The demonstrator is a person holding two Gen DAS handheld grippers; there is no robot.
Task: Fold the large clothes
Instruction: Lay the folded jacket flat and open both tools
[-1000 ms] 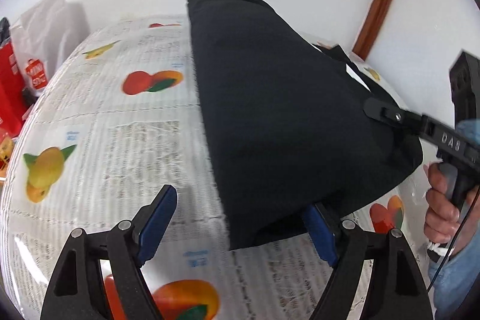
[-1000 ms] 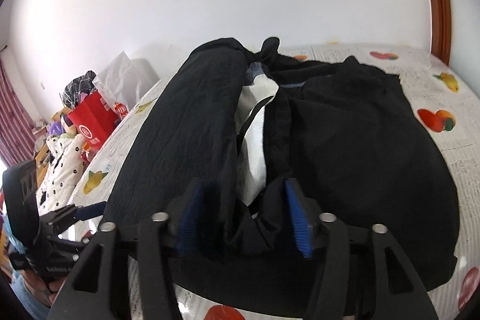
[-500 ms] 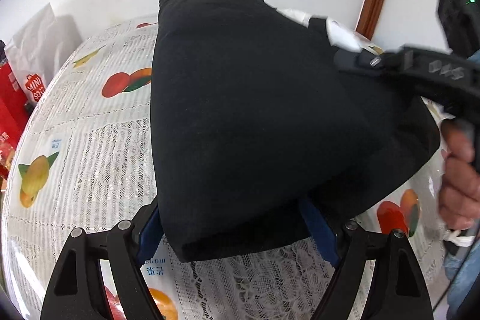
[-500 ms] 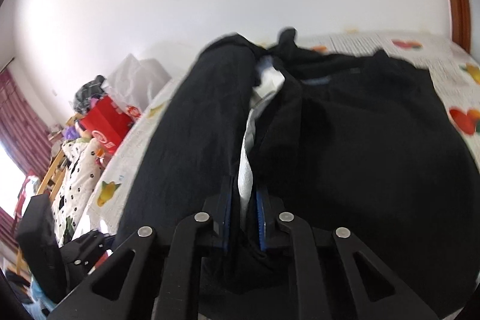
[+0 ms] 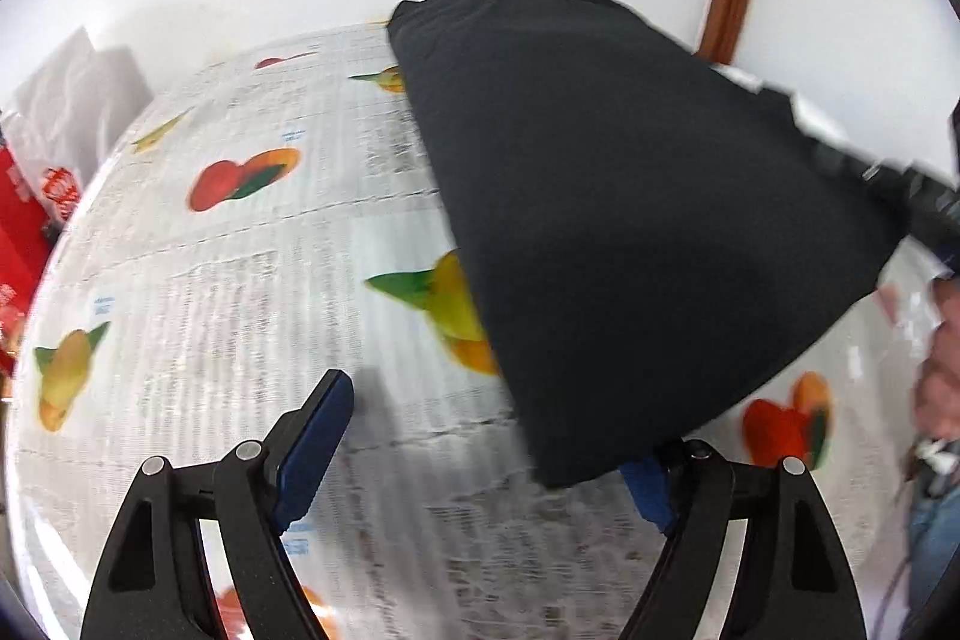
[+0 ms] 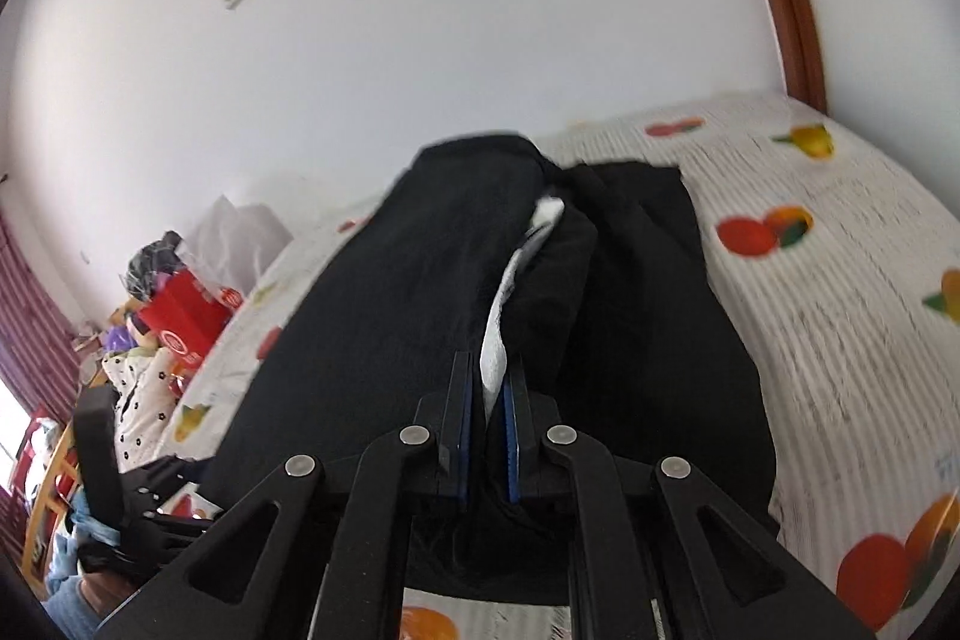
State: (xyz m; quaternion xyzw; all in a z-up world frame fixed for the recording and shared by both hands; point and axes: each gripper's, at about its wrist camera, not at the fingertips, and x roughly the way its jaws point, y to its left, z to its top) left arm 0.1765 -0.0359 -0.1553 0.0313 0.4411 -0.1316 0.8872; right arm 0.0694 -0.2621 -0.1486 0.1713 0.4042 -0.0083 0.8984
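Bright, even daylight; motion blur smears the fruit-print bedspread (image 5: 252, 280); fisheye bends edges, dark corners around it.

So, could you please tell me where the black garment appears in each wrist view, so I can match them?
Left wrist: black garment fills centre right, lifted, its lower corner by the left gripper.
Right wrist: it runs up the centre, pinched in the right gripper.
Shared landmark: the fruit-print tablecloth.

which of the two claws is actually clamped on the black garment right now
The right claw: its blue pads are pinched together on the black garment. The left claw stands wide open, gripping nothing.
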